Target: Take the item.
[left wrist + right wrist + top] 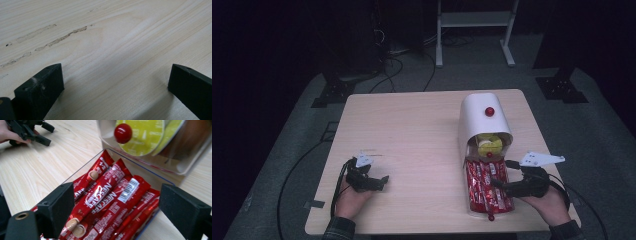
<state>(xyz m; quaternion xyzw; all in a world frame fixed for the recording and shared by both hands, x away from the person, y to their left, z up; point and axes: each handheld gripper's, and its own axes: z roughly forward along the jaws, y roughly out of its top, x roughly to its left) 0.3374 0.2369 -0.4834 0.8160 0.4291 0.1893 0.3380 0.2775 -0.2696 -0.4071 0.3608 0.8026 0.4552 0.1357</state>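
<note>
Over by the tabletop's right front corner, the right gripper (pixel 502 185) hangs with jaws spread wide above the red sachets (pixel 110 200) in the open clear drawer (pixel 472 207) of the white dispenser (pixel 479 120), gripping nothing. Near the left front edge, the left gripper (pixel 379 181) rests wide open and empty on bare wood.

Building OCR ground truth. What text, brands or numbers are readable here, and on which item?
"NESCAFE": on a red stick sachet in the open clear drawer, right gripper view.
"1+2": on the top end of another red sachet.
Barcode on a neighbouring sachet: digits too small to read.
Print on the yellow-green capsule lid: blurred, unreadable.
High view: sachet print too small.
</note>
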